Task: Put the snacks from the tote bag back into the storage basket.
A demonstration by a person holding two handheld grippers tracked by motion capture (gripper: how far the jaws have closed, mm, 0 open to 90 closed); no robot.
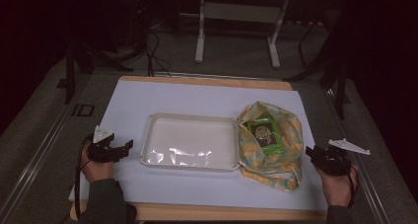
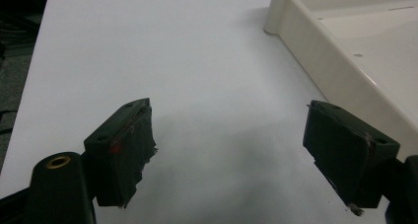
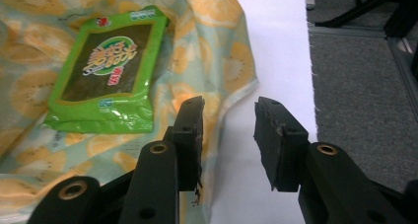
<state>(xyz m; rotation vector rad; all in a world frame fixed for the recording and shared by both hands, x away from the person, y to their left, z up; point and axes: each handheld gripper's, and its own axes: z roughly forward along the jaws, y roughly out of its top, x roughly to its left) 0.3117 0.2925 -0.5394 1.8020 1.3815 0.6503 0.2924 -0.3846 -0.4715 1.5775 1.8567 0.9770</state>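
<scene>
Parked at either edge of the white-covered worktop (image 1: 197,98), left tool (image 1: 114,150) spread wide beside the cream tray (image 1: 148,135), right tool (image 1: 319,157) gaping narrowly and empty near the fruit-print cloth (image 1: 291,135) cradling a green snack packet (image 1: 264,132), probably readied, nothing blocking.

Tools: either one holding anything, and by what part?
Nothing held. Left tool is open over bare table beside the tray; right tool is open beside the cloth.
</scene>
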